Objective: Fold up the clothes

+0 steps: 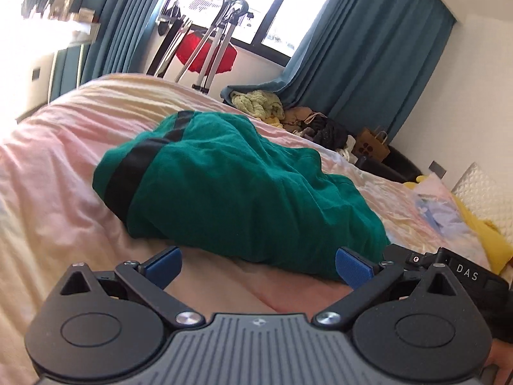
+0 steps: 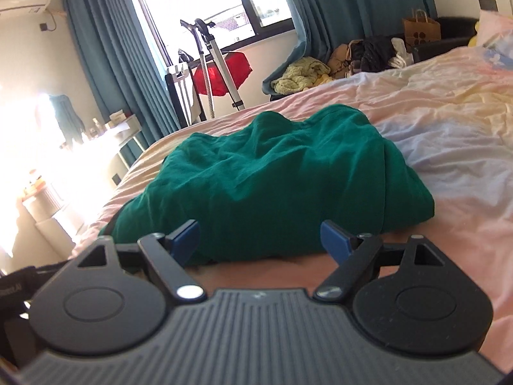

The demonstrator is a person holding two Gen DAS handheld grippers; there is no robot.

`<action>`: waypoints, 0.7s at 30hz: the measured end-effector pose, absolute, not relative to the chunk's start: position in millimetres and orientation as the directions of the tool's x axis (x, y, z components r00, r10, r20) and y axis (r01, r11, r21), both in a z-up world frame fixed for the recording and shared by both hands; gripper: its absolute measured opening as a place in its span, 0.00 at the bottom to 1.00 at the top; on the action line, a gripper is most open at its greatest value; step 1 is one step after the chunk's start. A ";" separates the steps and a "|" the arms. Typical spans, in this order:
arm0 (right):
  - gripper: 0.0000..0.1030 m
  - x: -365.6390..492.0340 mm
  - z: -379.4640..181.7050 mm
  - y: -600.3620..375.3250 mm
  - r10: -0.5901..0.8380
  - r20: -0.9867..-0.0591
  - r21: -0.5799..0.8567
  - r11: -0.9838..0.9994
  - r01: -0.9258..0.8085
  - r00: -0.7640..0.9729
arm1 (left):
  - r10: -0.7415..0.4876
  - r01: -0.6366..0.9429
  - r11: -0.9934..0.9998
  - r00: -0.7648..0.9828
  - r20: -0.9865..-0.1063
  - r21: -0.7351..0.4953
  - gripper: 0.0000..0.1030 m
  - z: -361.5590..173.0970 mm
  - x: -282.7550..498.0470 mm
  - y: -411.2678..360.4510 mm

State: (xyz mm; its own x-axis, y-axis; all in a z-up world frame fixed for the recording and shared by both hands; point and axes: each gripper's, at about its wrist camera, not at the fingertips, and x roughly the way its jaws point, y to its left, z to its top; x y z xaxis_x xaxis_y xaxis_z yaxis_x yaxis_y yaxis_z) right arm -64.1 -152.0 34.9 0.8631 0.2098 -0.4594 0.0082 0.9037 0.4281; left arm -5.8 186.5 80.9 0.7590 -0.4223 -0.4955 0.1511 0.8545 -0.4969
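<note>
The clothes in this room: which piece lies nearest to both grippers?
The green garment, crumpled on the bed right before both open grippers. The other clothes are heaped far away beside the curtain.

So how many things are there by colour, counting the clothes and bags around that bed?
Green garment on the bed: 1
Pale yellow-green knit bundle: 1
Red cloth by the window: 1
Brown paper bag: 1
Total: 4
</note>
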 end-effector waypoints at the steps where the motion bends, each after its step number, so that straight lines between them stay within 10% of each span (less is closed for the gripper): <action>1: 0.82 -61.4 28.5 -158.3 0.232 -0.463 0.497 0.867 0.034 0.855 | -0.466 0.118 0.796 0.744 -0.478 -0.593 1.00 70.0 2.4 196.2; 4: 0.84 -54.0 2.3 -179.7 0.339 -0.435 0.721 0.686 0.097 0.834 | -0.558 -0.056 0.560 0.712 -0.426 -0.827 1.00 33.1 37.9 220.8; 12: 0.84 -47.1 -47.6 -190.9 0.526 -0.270 0.951 0.275 0.139 0.806 | -0.567 -0.255 0.251 0.743 -0.355 -0.934 1.00 -40.0 100.1 240.0; 21: 0.86 19.7 -106.1 -146.6 0.585 -0.177 0.937 -0.147 0.318 0.792 | -0.631 -0.060 0.066 0.771 -0.088 -0.996 1.00 -33.7 130.2 259.3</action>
